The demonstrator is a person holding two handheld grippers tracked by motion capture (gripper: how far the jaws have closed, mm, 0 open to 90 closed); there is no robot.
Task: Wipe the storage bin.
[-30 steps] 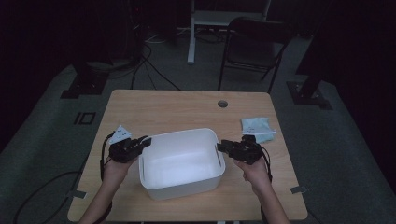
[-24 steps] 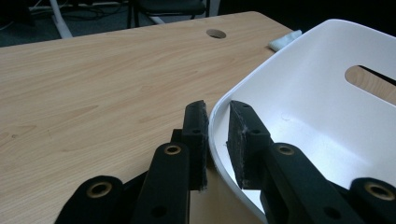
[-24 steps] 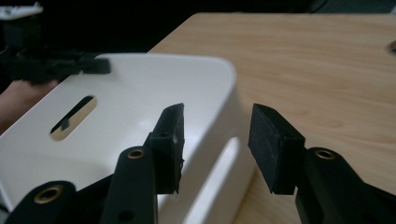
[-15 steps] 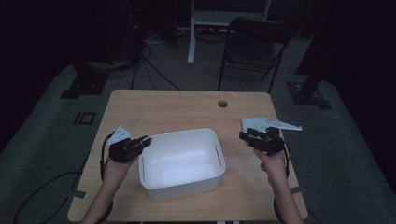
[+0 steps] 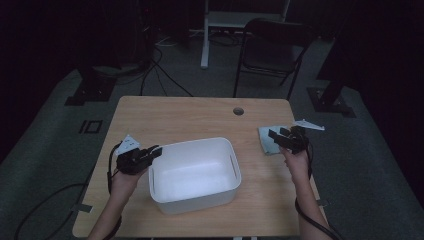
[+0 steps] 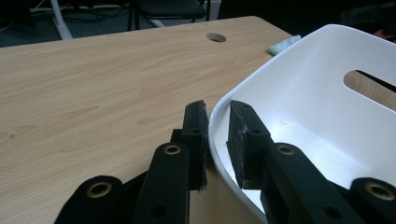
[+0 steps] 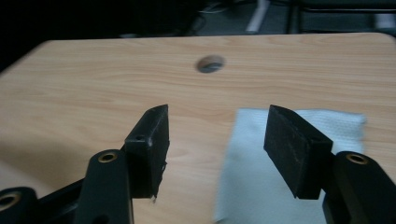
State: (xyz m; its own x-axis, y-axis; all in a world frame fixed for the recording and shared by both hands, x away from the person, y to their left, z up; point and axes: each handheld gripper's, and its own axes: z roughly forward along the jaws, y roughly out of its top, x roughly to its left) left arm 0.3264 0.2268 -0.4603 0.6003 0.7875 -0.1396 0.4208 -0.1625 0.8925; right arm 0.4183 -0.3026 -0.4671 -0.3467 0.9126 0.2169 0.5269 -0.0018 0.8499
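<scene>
Pale wood-grain table bears one smooth white plastic tub, its rim clamped by the left gripper, and one dimpled paper towel beneath the right gripper, whose empty jaws have just been opening.

The tub sits mid-table, the cloth to its right near the edge.
</scene>
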